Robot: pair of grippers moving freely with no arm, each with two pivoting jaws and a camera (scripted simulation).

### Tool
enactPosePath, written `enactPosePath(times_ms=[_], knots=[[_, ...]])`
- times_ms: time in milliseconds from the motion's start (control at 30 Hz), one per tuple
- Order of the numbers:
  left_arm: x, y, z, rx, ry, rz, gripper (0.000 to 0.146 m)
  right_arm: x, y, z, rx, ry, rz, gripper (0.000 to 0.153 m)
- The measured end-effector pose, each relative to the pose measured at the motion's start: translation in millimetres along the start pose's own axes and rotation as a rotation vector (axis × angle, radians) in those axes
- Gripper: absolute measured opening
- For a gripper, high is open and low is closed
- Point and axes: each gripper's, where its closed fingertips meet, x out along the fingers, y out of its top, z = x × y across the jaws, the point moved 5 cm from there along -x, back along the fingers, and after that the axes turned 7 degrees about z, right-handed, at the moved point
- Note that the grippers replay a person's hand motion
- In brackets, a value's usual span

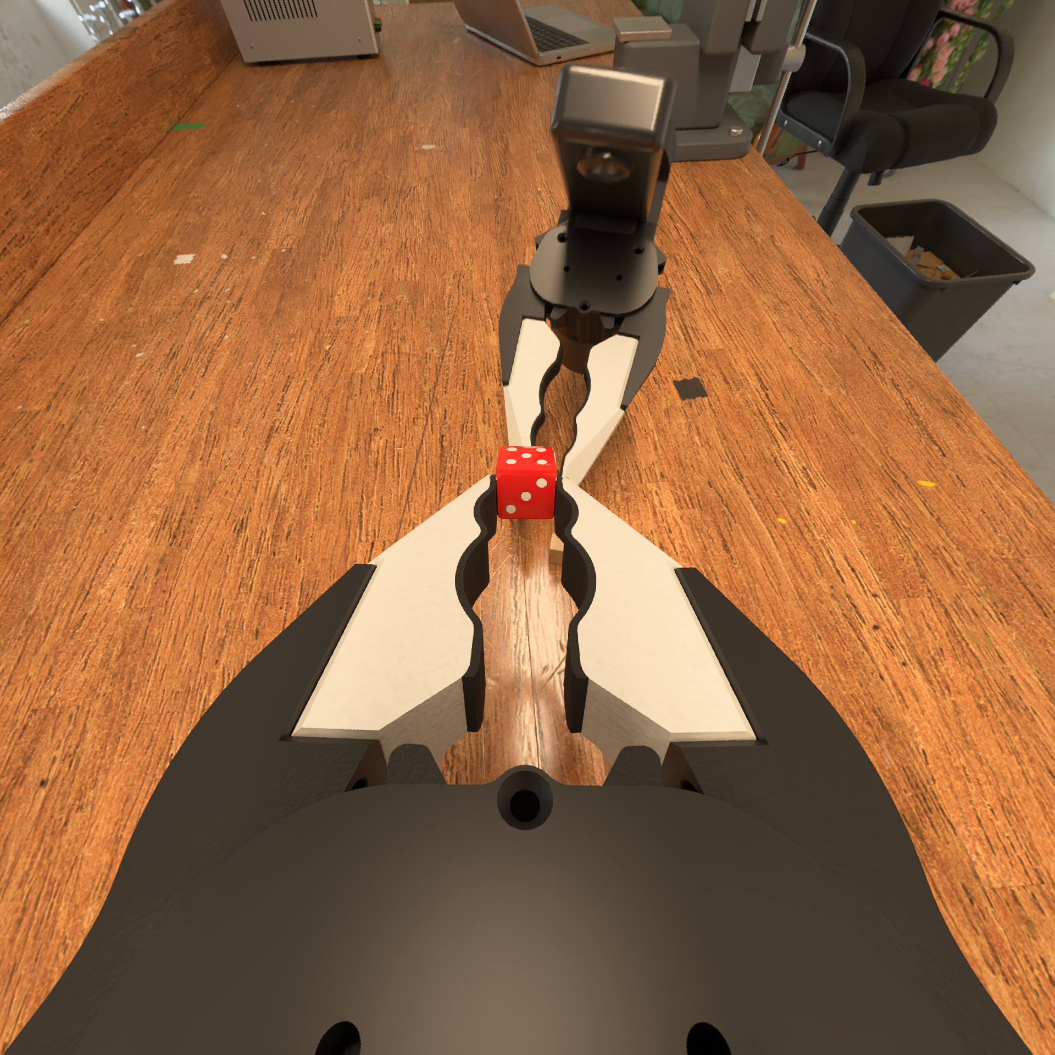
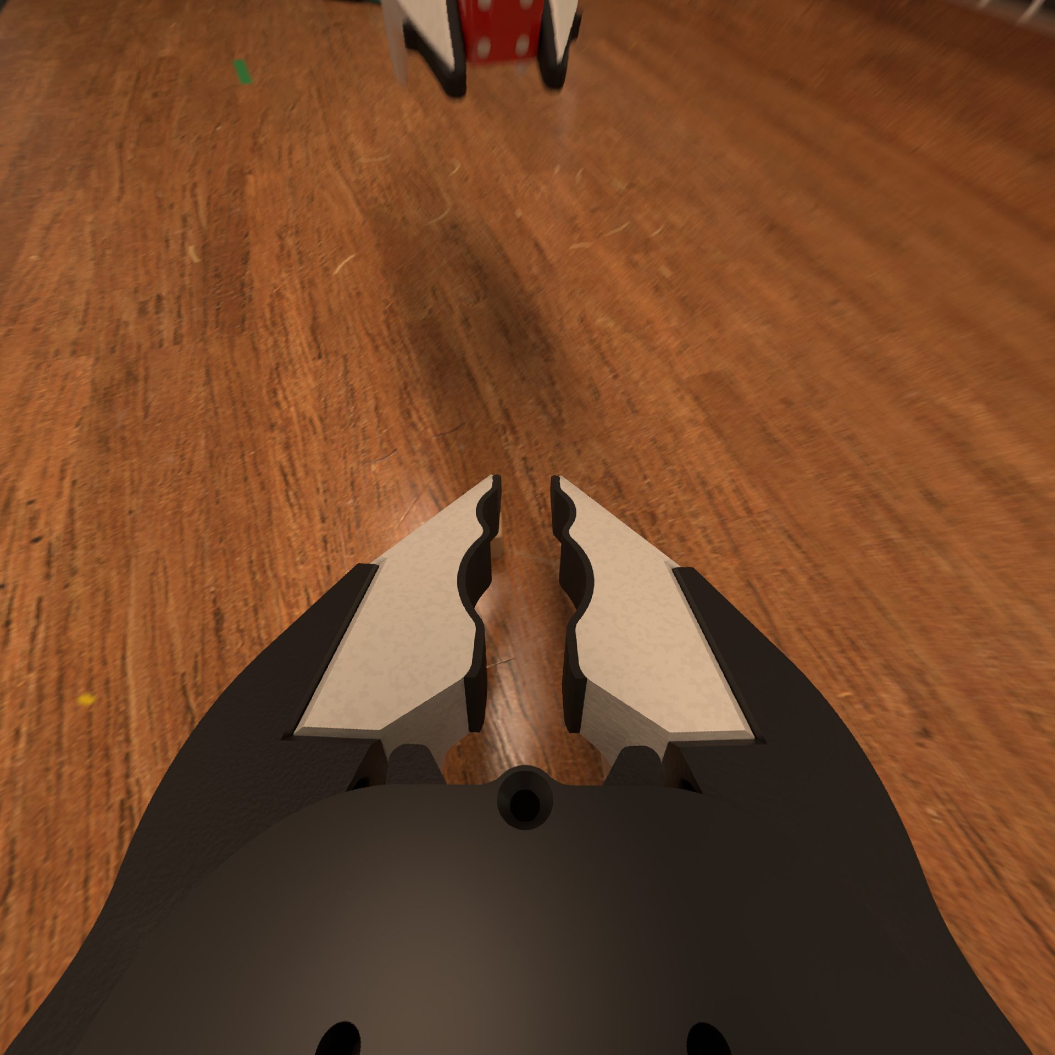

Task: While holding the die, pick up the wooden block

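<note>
Closest to us in the left wrist view is our left gripper (image 1: 526,485), its dark body filling the lower half and its two pale fingers running forward to a narrow gap. We have those tips closed on the red die (image 1: 526,482), which sits squarely between them with white dots on its top and near faces. Under the right-hand finger a small sliver of the wooden block (image 1: 556,551) peeks out, pale tan against the wooden table (image 1: 257,399); most of it is hidden. Beyond the die our right gripper (image 1: 556,451) points back toward us, low over the table, with its fingers a little apart. Farther off we see a grey box (image 1: 300,28), a laptop (image 1: 531,31), a grey stand (image 1: 702,85), a black chair (image 1: 890,114) and a dark bin (image 1: 936,274) on the floor beside the table.

Nearest in the right wrist view is the dark body of our right gripper (image 2: 526,485), whose pale fingers stand a narrow gap apart and grip nothing. A small tan edge of the wooden block (image 2: 498,549) shows just inside the left-hand finger, low on the table (image 2: 285,342); whether it touches the finger we cannot tell. At the top edge, blurred, our left gripper (image 2: 502,57) holds the die (image 2: 502,34) between its tips. A green mark (image 2: 242,71) and a yellow speck (image 2: 85,699) lie on the wood.
</note>
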Motion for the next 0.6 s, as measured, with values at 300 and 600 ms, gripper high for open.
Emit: enactPosePath(times_ms=[300, 600], knots=[[3.9, -6.3, -0.9, -0.005, -0.022, -0.02, 0.019, 18.4, -21.2, -10.2, 0.014, 0.074, -0.149, 0.017], [0.6, -4.5, -0.1, 0.016, -0.053, 0.043, 0.019, 26.6, -29.5, -11.5, 0.009, 0.068, -0.217, 0.016]])
